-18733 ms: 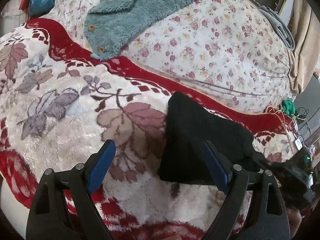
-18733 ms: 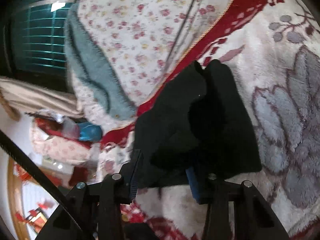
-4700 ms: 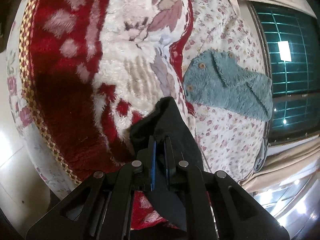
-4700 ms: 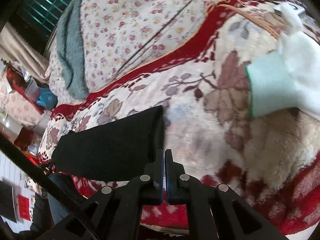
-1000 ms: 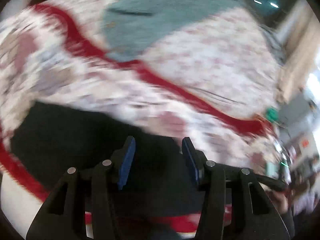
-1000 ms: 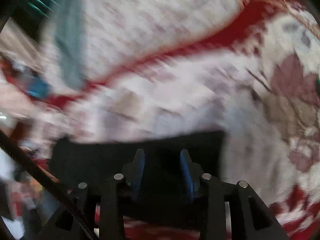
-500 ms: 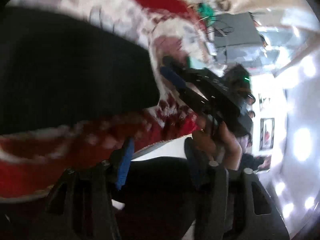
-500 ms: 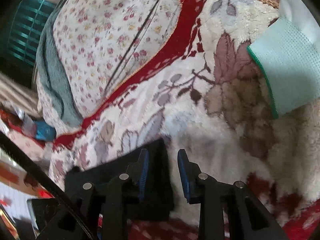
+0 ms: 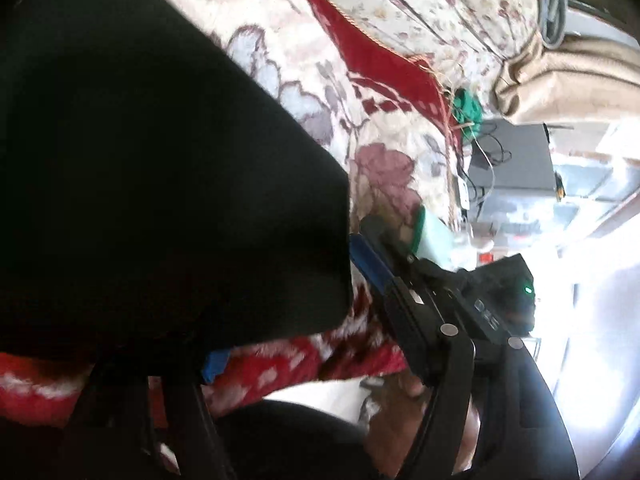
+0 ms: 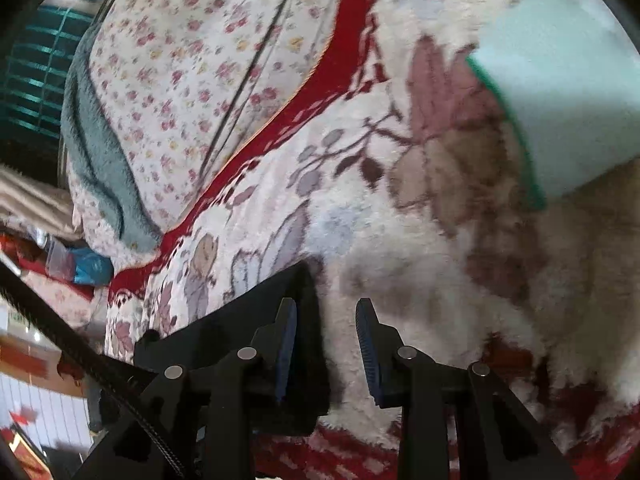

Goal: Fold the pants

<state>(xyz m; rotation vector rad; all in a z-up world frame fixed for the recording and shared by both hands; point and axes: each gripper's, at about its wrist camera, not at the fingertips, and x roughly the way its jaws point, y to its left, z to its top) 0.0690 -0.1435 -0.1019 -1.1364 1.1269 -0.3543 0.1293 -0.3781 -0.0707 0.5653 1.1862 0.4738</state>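
Note:
The black pants lie spread flat on the fluffy red-and-white floral blanket. In the left wrist view they fill the left and middle and cover the tip of one blue finger pad of my left gripper; its jaws look apart and empty. My right gripper is open and empty at the pants' right edge. It also shows in the left wrist view, just right of the cloth, held by a hand.
A pale green cloth lies on the blanket to the right. A floral quilt with a teal fleece garment lies behind. A dark box with cables stands beyond the bed's end. The bed edge is near me.
Both grippers have let go of the pants, which now lie flat. The left gripper swung right and low along the bed edge. The right gripper opened wider at the pants' right edge.

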